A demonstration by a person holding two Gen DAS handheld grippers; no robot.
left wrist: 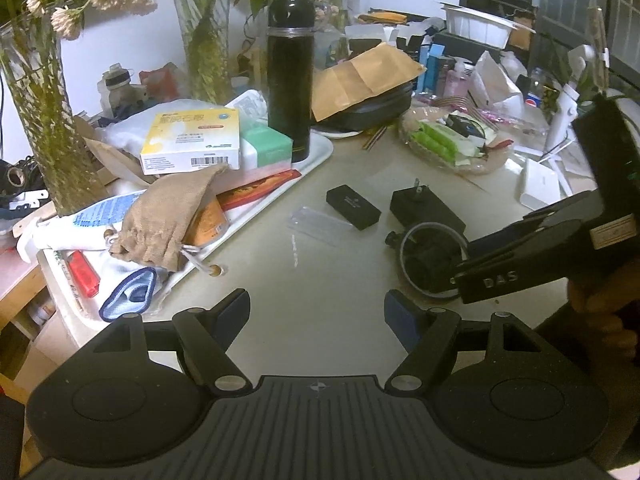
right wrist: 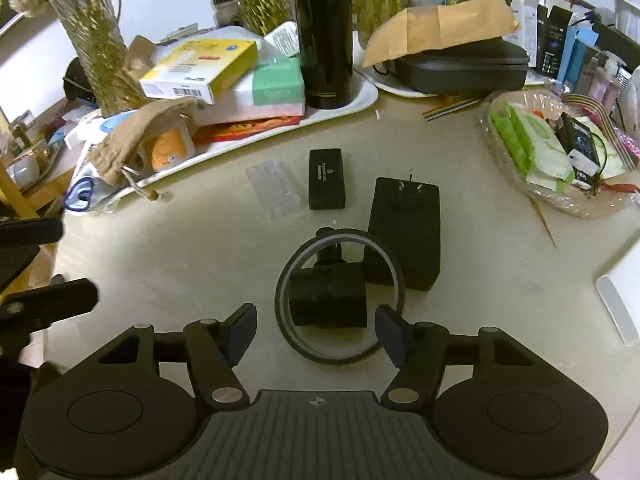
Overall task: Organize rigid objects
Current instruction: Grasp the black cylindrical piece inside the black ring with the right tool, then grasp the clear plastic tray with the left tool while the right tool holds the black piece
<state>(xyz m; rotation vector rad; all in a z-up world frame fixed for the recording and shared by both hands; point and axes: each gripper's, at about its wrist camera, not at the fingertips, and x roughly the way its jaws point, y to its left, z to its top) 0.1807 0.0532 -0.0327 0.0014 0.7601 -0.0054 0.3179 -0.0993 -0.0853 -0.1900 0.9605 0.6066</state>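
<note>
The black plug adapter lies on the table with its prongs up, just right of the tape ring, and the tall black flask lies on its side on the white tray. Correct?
Not quite. The flask stands upright on the white tray, as the right wrist view shows. The plug adapter does lie prongs up, right of the tape ring.

We see a pale beige table (right wrist: 200, 272) under mostly black things: a black flask (right wrist: 326, 32) with thin gold bands near its base, a black plug adapter (right wrist: 404, 232), a small black box (right wrist: 327, 179) with pale lettering, and a black ring (right wrist: 340, 294) with a grey inner edge. The tray (right wrist: 360, 100) is white, carrying a yellow-and-white box (right wrist: 200, 66), a mint-green box (right wrist: 276, 82) and a tan burlap pouch (right wrist: 136, 136). Our grippers are black with dark blue pads (right wrist: 244, 330).
</note>
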